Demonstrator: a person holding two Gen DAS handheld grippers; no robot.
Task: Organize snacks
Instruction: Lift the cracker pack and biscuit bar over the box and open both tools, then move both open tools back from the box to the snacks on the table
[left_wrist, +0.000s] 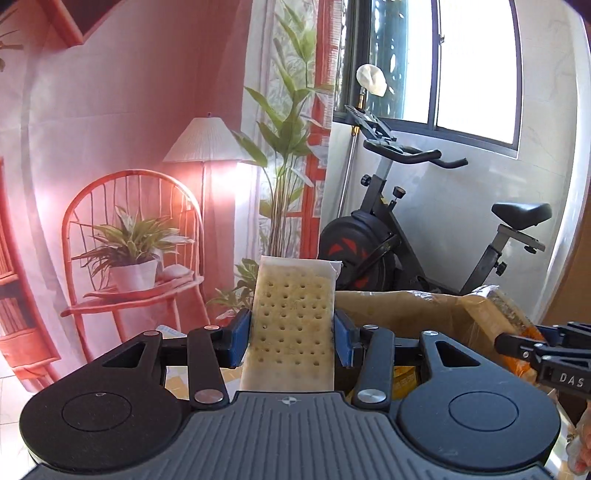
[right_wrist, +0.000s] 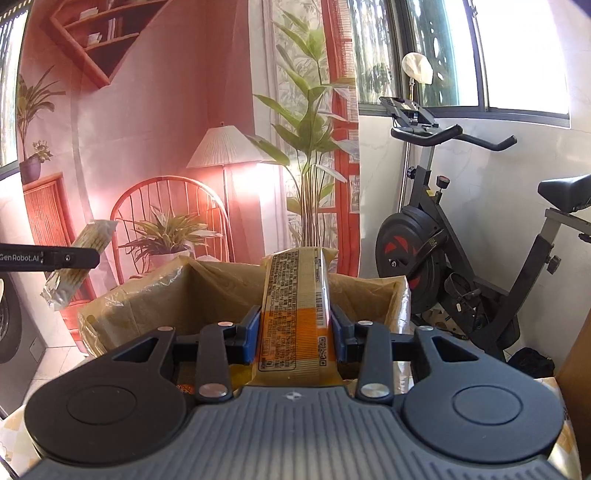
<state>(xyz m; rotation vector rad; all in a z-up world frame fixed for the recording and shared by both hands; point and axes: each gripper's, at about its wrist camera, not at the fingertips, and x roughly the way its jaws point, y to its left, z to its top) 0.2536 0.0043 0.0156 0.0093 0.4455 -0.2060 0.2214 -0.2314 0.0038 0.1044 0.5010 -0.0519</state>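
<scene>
My left gripper (left_wrist: 292, 334) is shut on a clear-wrapped cracker pack (left_wrist: 291, 325), pale with rows of small holes, held upright above the left side of an open cardboard box (left_wrist: 406, 310). From the right wrist view the same cracker pack (right_wrist: 79, 264) shows at far left, clamped in the left gripper (right_wrist: 70, 257). My right gripper (right_wrist: 295, 332) is shut on a yellow and orange snack packet (right_wrist: 293, 314) with printed text and a QR code, held upright over the open cardboard box (right_wrist: 155, 295). The right gripper (left_wrist: 532, 345) shows at the right edge of the left wrist view.
A black exercise bike (right_wrist: 461, 258) stands behind and to the right of the box, under a window (left_wrist: 476, 66). A printed backdrop with chair, lamp and plants (left_wrist: 147, 184) hangs behind. More yellow packets (left_wrist: 406, 380) lie inside the box. A patterned tablecloth (right_wrist: 561, 417) lies under the box.
</scene>
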